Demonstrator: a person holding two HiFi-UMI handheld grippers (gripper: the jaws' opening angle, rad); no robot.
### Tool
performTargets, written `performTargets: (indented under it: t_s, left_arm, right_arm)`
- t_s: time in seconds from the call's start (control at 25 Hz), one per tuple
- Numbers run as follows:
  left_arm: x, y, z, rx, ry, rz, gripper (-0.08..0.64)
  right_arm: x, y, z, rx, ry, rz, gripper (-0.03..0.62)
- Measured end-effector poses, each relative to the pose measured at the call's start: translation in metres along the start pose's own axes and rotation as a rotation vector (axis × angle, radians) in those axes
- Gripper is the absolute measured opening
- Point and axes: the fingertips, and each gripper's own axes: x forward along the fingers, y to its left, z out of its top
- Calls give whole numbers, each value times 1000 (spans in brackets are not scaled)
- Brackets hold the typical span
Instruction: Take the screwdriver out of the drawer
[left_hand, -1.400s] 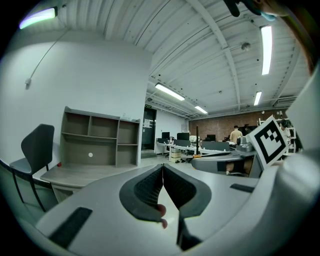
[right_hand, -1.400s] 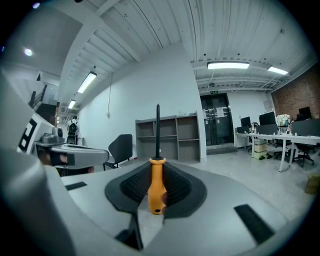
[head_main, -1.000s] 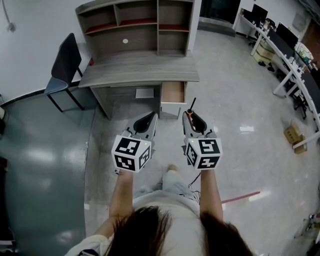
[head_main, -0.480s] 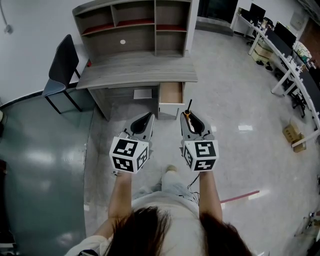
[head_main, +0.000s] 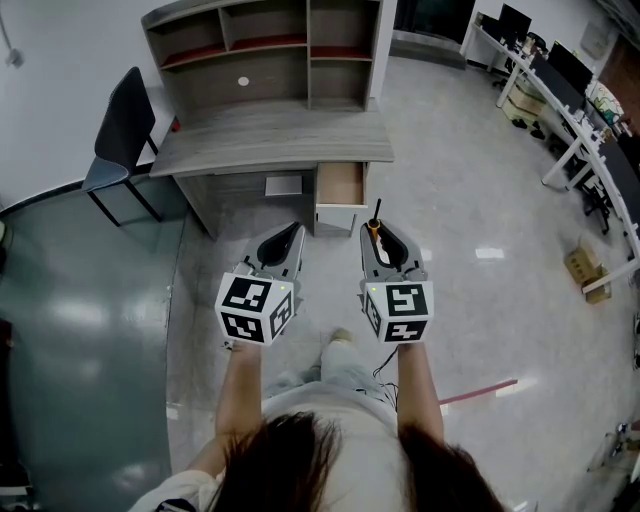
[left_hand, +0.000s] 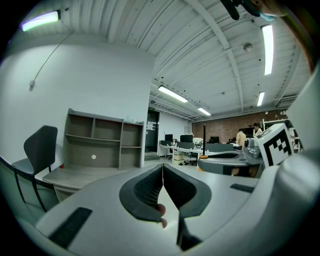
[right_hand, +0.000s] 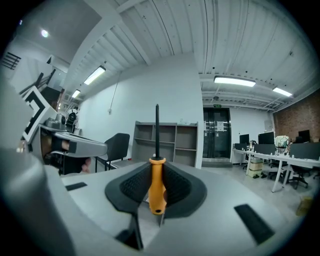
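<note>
Grey wood surface stands on the glossy floor, a shelf unit along its back and its drawer open below.

The head view looks down on the left gripper and right gripper; their views face the far desk.

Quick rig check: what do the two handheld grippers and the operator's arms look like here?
Left gripper and right gripper: light grey shells tapering to curved jaws lined with black textured pads. Each carries a white cube printed with black square markers. A thin dark cable hangs under the right one. Forearms unsleeved; pale top.
</note>
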Motion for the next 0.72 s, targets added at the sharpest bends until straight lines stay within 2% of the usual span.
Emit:
performTargets:
  t_s: [0.72]
  left_arm:
    - [4,-3,-15,-1,29,14,18]
  right_arm:
    - [6,-5,-12,4,21,12,83]
